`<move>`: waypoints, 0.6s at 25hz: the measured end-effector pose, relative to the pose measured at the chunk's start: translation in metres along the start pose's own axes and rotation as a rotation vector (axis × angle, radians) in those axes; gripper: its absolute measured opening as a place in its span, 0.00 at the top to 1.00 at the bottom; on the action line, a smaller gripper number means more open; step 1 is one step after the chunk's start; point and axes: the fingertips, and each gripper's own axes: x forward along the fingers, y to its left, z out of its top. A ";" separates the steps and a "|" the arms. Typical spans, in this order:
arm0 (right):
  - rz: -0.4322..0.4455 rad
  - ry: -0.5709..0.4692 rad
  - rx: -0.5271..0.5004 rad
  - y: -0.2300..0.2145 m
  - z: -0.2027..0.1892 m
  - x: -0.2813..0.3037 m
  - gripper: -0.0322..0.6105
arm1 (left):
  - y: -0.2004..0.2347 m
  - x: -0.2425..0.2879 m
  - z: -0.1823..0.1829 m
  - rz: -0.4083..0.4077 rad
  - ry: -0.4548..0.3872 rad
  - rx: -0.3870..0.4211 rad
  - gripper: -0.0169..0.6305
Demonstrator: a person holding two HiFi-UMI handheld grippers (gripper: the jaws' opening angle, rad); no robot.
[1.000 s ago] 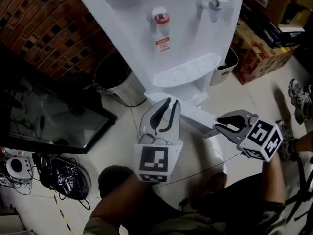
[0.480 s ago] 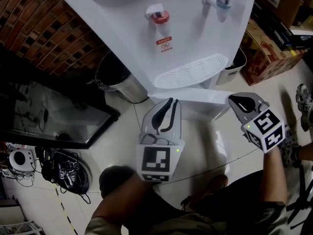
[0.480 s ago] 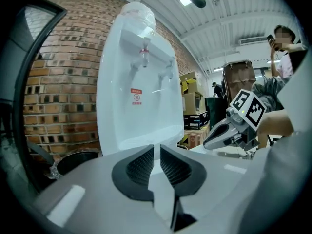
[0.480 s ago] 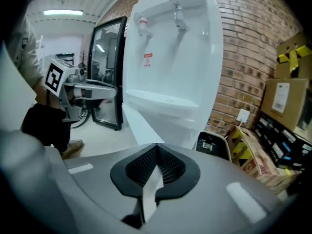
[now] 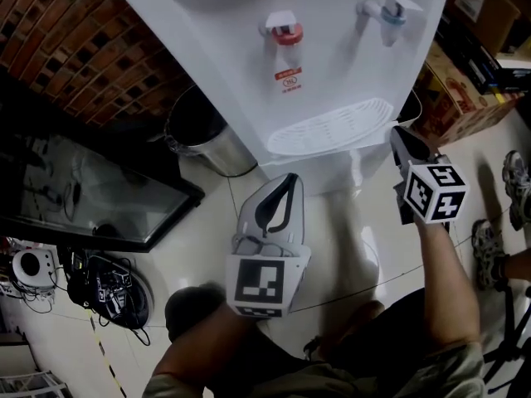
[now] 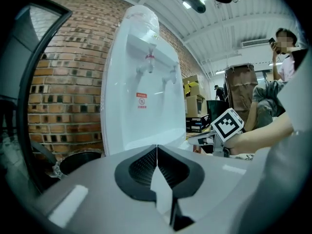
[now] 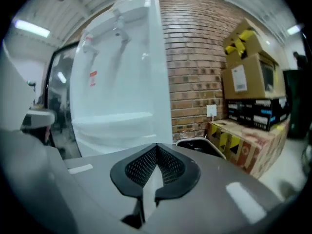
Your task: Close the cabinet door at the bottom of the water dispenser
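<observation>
Two grippers — left (image 5: 287, 182), right (image 5: 400, 137) — fingers (image 6: 138, 171) together; one dispenser (image 5: 332, 65), seemingly closed.

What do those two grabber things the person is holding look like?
Both are light grey plastic shells that narrow toward the tip. The left gripper and the right gripper each have two black pads with a fine grid texture. Each carries a white cube printed with black square markers. No sleeves show on the arms.
</observation>
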 end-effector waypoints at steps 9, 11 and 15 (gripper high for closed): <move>0.077 -0.164 0.384 -0.010 0.014 0.011 0.95 | 0.010 -0.006 -0.001 0.037 0.004 -0.006 0.97; 0.057 -0.138 0.359 -0.013 0.010 0.011 0.95 | 0.010 -0.006 -0.001 0.040 0.002 0.000 0.97; -0.020 -0.025 0.257 -0.019 -0.005 0.008 0.95 | 0.007 -0.004 -0.003 0.032 0.009 0.007 0.97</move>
